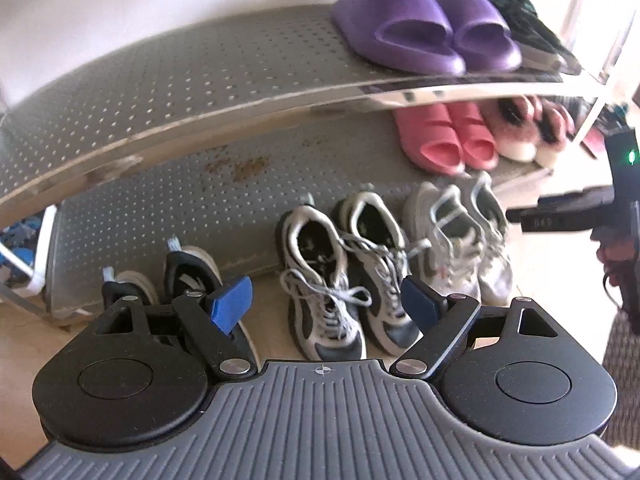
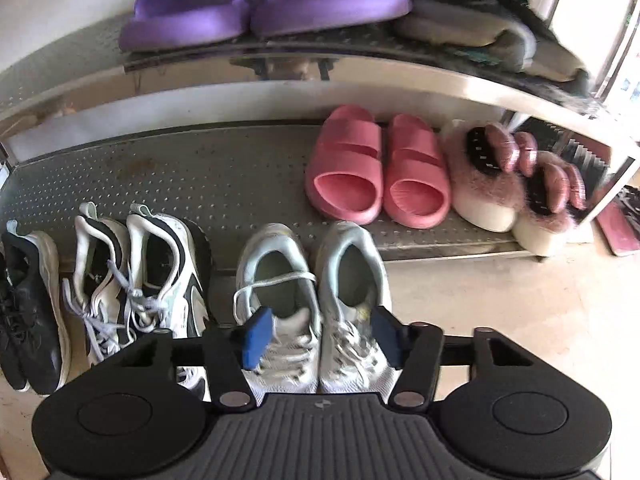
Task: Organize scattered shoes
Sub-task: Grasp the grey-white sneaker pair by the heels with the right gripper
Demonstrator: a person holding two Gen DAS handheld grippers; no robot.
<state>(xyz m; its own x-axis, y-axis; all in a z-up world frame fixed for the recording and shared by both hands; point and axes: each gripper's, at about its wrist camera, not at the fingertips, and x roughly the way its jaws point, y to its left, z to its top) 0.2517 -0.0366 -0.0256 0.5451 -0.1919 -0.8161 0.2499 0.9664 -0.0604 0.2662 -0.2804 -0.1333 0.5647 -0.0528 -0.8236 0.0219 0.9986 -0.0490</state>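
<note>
Three pairs of sneakers stand on the floor against the rack's lower shelf. The black pair (image 1: 176, 280) (image 2: 28, 304) is on the left, the black-and-white pair (image 1: 340, 276) (image 2: 144, 276) in the middle, the grey-white pair (image 1: 456, 240) (image 2: 316, 304) on the right. My left gripper (image 1: 326, 304) is open and empty, above the black-and-white pair. My right gripper (image 2: 320, 338) is open and empty, its blue pads either side of the grey-white pair. It also shows in the left wrist view (image 1: 520, 216).
A metal shoe rack (image 1: 160, 92) (image 2: 192, 168) has purple slides (image 1: 424, 28) (image 2: 264, 0) and dark sneakers (image 2: 480, 20) on top. Pink slides (image 1: 448, 136) (image 2: 376, 168) and furry pink slippers (image 2: 516, 184) sit on the lower shelf. A mat (image 1: 624, 372) lies at right.
</note>
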